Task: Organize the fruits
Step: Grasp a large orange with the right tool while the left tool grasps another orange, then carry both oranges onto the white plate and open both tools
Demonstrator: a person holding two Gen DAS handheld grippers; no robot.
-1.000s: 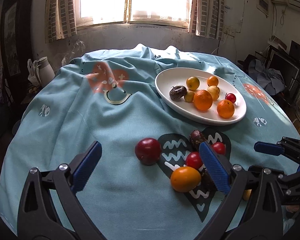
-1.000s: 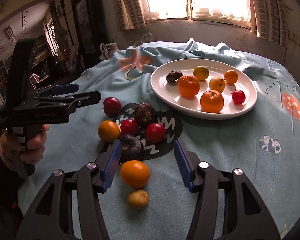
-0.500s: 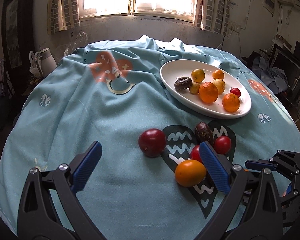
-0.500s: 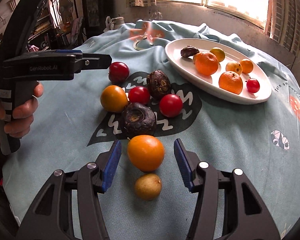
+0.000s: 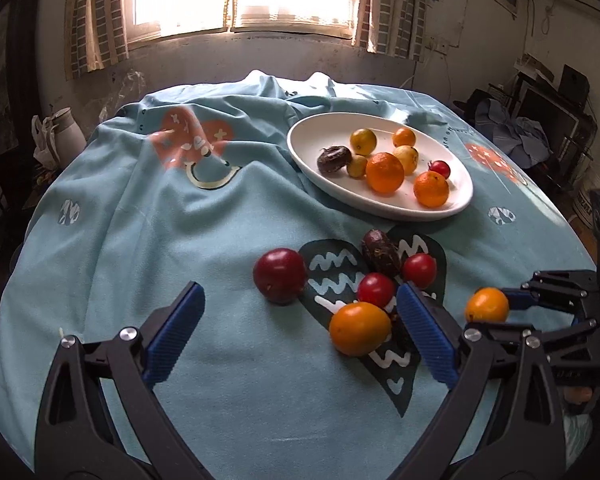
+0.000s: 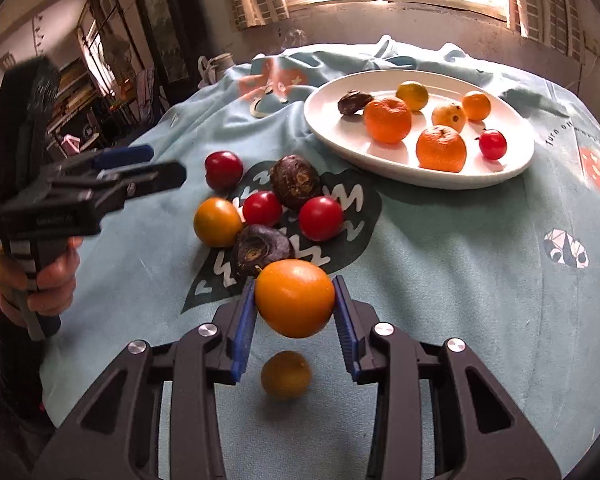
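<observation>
Gripping an orange fruit (image 6: 295,298), the right gripper's (image 6: 295,304) jaws have just closed.

Two tongs: left tongs (image 5: 300,312), right tongs (image 6: 295,300). Beyond both, one plate (image 6: 332,136) with eight fruits. Nearer, eight loose: three red fruits (image 6: 321,218), two dark wrinkled fruits (image 6: 295,181), one yellowish fruit (image 6: 286,375) under the right tongs, one orange fruit (image 6: 295,312) within them, one second orange (image 6: 217,222) beside the left.
</observation>
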